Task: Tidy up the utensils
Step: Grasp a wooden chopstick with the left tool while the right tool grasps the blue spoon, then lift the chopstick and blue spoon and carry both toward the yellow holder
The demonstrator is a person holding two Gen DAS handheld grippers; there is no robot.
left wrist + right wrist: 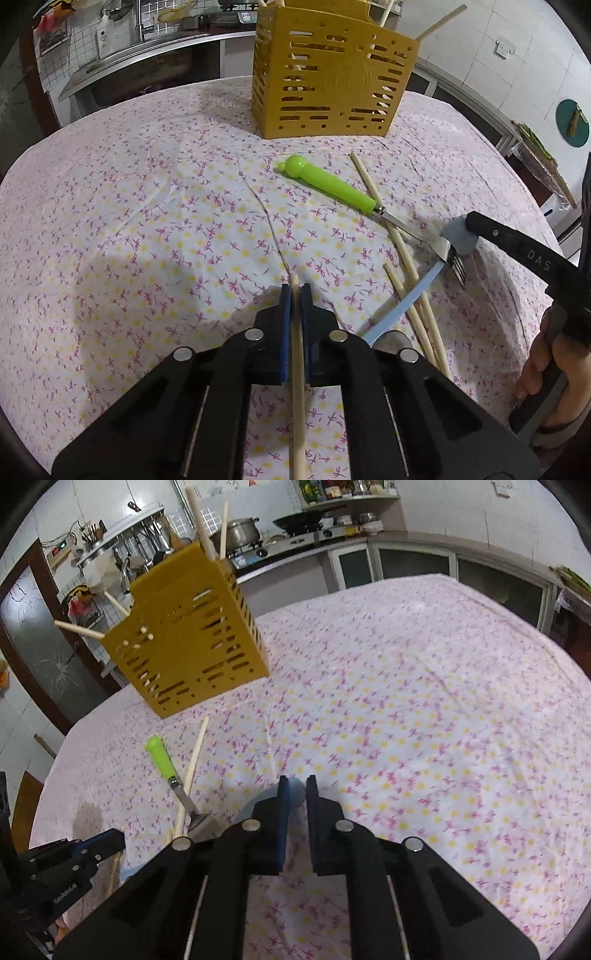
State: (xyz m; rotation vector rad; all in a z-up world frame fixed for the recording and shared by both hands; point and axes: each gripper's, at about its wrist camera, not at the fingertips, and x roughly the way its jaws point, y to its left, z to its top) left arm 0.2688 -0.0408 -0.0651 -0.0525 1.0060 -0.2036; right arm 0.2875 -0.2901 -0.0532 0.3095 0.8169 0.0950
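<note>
My left gripper (295,290) is shut on a wooden chopstick (297,387) that runs back between its pads, held over the flowered tablecloth. A yellow slotted utensil holder (328,77) stands at the far side with several chopsticks in it; it also shows in the right wrist view (184,638). A green-handled fork (332,182) lies on the cloth with loose chopsticks (402,254) and a light blue spoon (402,299) beside it. My right gripper (295,781) is nearly shut on the spoon's blue bowl (295,801), seen from outside in the left wrist view (461,232).
The table (424,701) is covered by a pink flowered cloth. A kitchen counter with sink and stove (295,542) runs behind it. The fork (166,764) and a chopstick (192,768) lie left of my right gripper.
</note>
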